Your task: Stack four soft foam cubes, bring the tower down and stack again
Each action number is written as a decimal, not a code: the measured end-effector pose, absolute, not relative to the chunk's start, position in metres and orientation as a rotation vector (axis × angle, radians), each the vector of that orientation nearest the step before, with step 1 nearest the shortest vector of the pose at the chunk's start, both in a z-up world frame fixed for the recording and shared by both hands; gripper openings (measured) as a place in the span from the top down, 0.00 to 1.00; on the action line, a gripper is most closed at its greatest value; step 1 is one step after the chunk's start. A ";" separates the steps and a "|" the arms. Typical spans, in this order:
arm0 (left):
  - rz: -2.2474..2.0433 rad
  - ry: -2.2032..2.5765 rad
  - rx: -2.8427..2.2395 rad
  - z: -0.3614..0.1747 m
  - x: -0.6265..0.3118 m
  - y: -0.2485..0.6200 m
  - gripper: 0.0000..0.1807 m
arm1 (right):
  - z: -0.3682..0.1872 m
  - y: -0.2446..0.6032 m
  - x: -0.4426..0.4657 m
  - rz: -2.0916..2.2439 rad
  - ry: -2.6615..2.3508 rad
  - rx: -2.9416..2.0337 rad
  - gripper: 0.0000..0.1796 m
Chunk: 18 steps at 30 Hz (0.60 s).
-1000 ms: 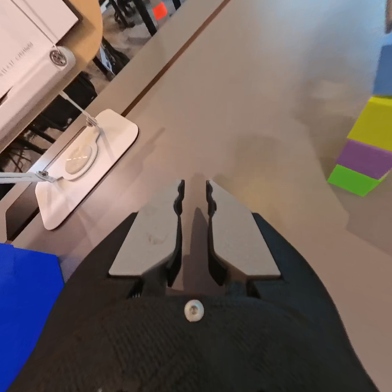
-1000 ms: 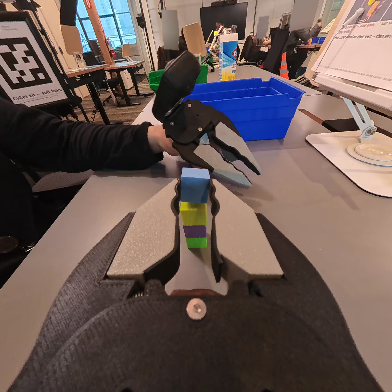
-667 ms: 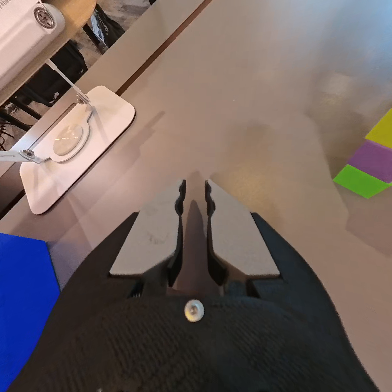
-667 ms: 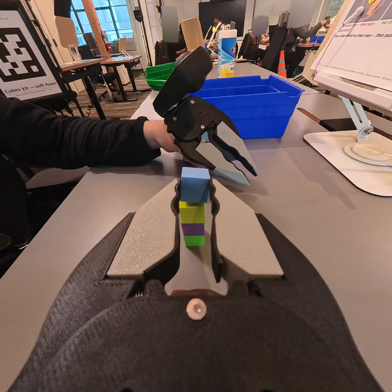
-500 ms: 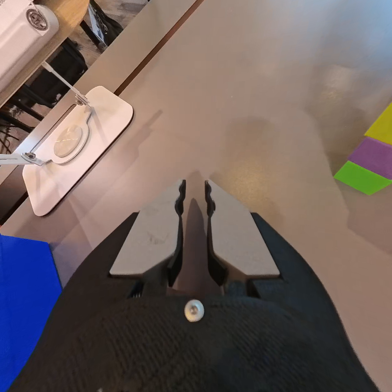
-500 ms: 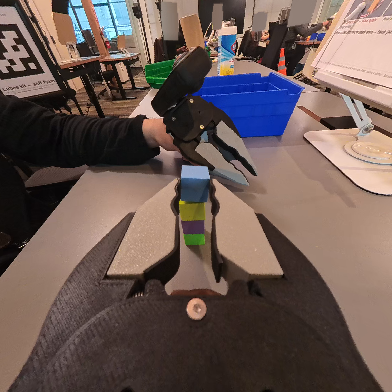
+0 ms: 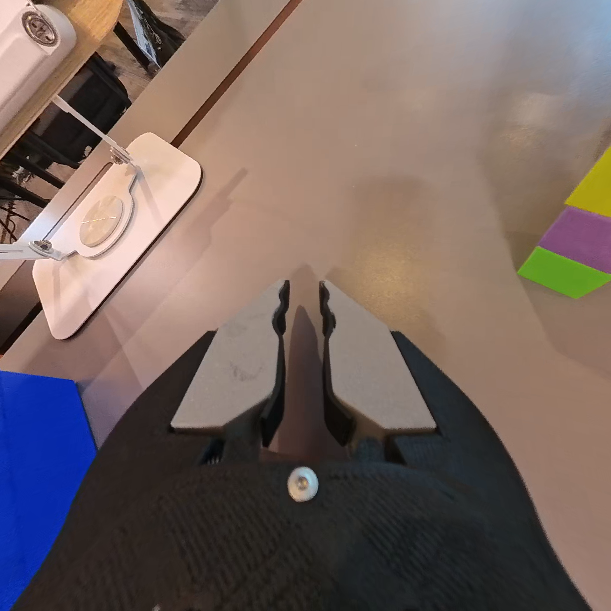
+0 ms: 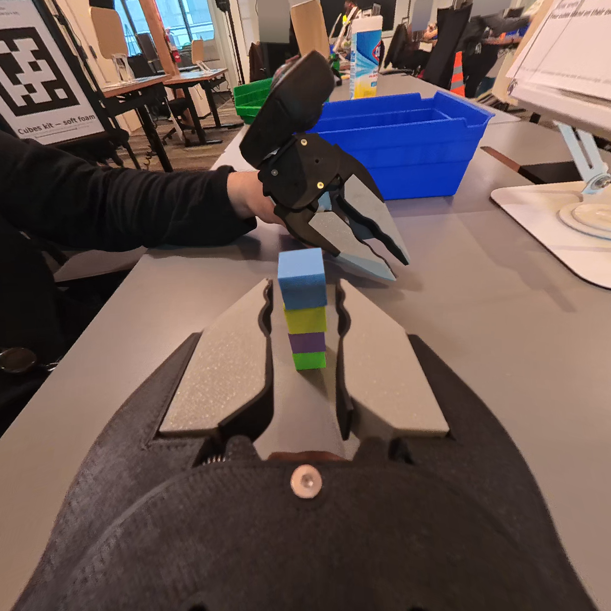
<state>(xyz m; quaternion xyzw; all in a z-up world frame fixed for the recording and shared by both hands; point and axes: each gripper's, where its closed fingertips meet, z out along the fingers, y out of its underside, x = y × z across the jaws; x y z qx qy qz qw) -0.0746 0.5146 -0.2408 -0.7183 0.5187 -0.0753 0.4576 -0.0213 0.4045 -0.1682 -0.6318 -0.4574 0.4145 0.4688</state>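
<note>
A tower of four foam cubes stands on the grey table (image 8: 463, 330): blue cube (image 8: 302, 281) on top, then yellow cube (image 8: 305, 319), purple cube (image 8: 307, 342) and green cube (image 8: 309, 360) at the bottom. My right gripper (image 8: 304, 289) is open, its fingertips on either side of the blue cube with a small gap on each side. My left gripper (image 7: 304, 284) is empty, jaws a narrow gap apart, tilted down over bare table. It also shows in the right wrist view (image 8: 395, 264), just behind and right of the tower. The left wrist view shows only the yellow (image 7: 591, 195), purple (image 7: 582, 234) and green (image 7: 562, 274) cubes at its right edge.
A blue bin (image 8: 413, 142) stands at the back of the table, with a green bin (image 8: 248, 96) and a wipes canister (image 8: 365, 66) behind it. A white document stand base (image 8: 545, 224) is at the right, also seen from the left gripper (image 7: 115, 231). A black sleeve (image 8: 99, 205) reaches in from the left. Left tips to right tips: about 15 centimetres.
My right gripper's jaws have opened wider around the blue cube, and the tower stays standing. My left gripper has shifted a little, so the blue cube has left its view.
</note>
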 end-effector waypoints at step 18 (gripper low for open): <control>-0.179 1.293 -1.775 -0.243 -0.074 0.513 0.91 | -0.152 0.406 -0.003 1.114 -1.038 -1.516 0.82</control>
